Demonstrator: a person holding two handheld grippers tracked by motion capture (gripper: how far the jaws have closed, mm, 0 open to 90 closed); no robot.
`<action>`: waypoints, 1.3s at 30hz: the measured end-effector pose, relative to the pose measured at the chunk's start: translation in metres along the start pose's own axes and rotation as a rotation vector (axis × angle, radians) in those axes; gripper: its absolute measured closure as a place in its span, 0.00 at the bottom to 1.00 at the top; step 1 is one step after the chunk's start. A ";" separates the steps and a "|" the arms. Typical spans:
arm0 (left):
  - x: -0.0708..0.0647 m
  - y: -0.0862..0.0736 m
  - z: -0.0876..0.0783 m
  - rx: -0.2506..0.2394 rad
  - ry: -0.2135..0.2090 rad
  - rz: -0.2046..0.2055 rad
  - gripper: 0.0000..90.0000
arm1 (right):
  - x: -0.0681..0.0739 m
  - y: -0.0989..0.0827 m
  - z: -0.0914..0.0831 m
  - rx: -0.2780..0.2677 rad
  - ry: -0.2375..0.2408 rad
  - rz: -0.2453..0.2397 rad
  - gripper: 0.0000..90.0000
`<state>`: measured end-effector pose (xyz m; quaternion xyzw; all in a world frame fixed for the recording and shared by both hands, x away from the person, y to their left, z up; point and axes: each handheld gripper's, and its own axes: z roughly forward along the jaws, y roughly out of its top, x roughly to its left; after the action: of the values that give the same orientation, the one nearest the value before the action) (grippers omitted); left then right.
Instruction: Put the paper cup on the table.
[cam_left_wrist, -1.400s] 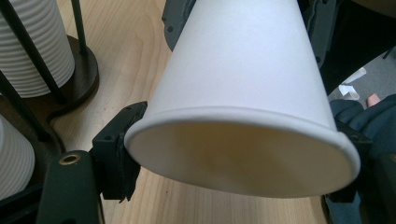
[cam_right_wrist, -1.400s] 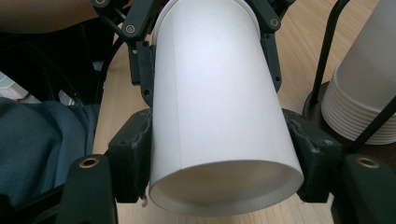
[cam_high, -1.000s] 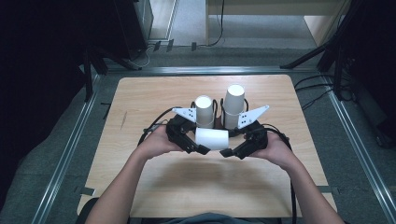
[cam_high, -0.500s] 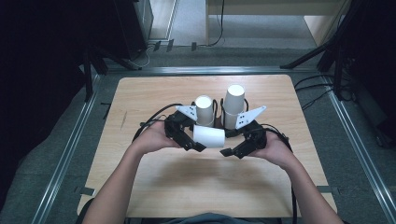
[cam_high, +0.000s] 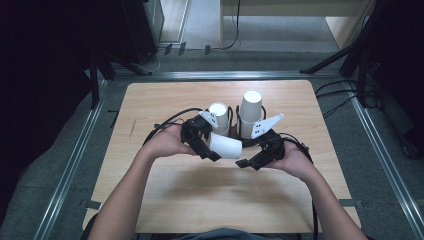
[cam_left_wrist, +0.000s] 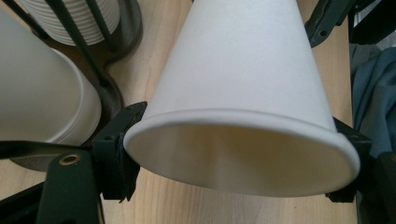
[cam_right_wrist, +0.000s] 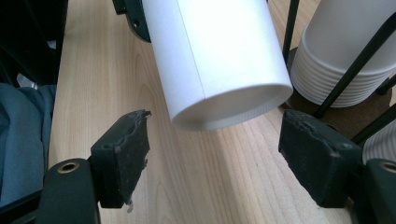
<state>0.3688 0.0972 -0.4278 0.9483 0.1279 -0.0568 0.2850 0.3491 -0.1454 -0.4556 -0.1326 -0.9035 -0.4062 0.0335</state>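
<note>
A white paper cup (cam_high: 225, 146) lies on its side in the air above the table, held at its rim by my left gripper (cam_high: 209, 150). In the left gripper view the two black pads (cam_left_wrist: 114, 154) press the cup's rim (cam_left_wrist: 243, 154) from both sides. My right gripper (cam_high: 246, 161) is open just off the cup's closed bottom end. In the right gripper view its pads (cam_right_wrist: 122, 154) stand wide apart, and the cup's base (cam_right_wrist: 229, 107) hangs just ahead of the gap, touching neither pad.
Two stacks of white cups stand in black wire holders behind the grippers, a shorter stack (cam_high: 218, 116) and a taller stack (cam_high: 250, 112). The wooden table (cam_high: 150, 105) sits between metal rails (cam_high: 65, 170). Dark stands and cables lie beyond the far edge.
The right gripper has let go of the cup's base and drawn back slightly to the right. The left gripper still holds the cup in nearly the same place.
</note>
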 end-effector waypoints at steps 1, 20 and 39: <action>0.000 0.000 0.002 0.008 -0.004 0.001 0.25 | 0.000 0.000 0.000 0.001 -0.002 -0.002 0.27; -0.008 0.003 0.025 0.088 -0.032 0.029 0.25 | 0.005 0.002 0.016 0.052 0.006 -0.041 0.27; -0.012 0.006 0.032 0.104 -0.062 0.034 0.24 | 0.013 0.004 0.030 0.089 0.025 -0.086 0.35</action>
<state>0.3578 0.0718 -0.4492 0.9616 0.0996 -0.0876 0.2402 0.3395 -0.1179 -0.4705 -0.0869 -0.9250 -0.3683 0.0329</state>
